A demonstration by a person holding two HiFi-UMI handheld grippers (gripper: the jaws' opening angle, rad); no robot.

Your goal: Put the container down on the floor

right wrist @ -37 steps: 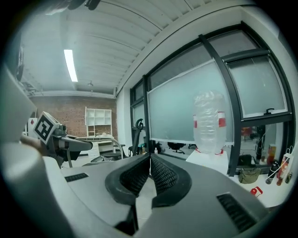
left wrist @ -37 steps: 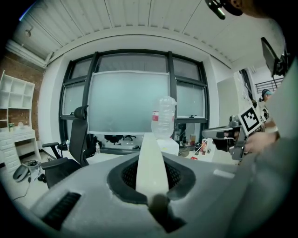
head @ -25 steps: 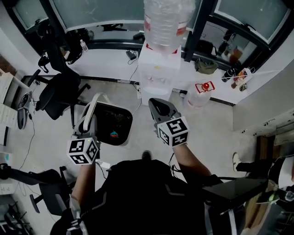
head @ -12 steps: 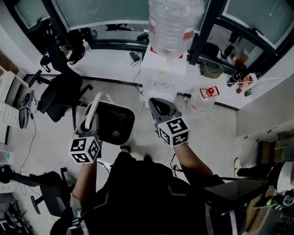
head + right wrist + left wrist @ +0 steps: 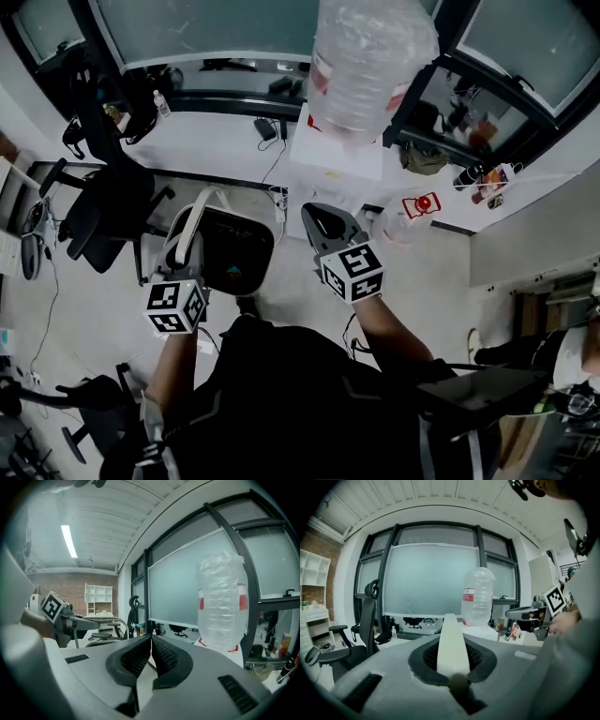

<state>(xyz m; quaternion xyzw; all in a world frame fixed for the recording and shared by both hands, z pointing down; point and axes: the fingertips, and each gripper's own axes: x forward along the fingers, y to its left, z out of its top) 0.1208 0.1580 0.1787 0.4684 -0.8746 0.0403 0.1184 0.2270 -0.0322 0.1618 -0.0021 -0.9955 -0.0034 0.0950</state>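
There's the container [image 5: 230, 251]: a dark, rounded bin with a pale rim and a small coloured logo. It hangs upright by its white arched handle [image 5: 190, 220], pinched in the left gripper [image 5: 184, 251], over the floor [image 5: 291, 281], left of centre.

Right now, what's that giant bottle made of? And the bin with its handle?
The bottle looks like clear plastic: see-through, with crinkly ribbed walls and a red label. The bin is smooth and black all over, probably hard plastic. Its handle is a plain white, matte strip, likely plastic too, though that's a guess.
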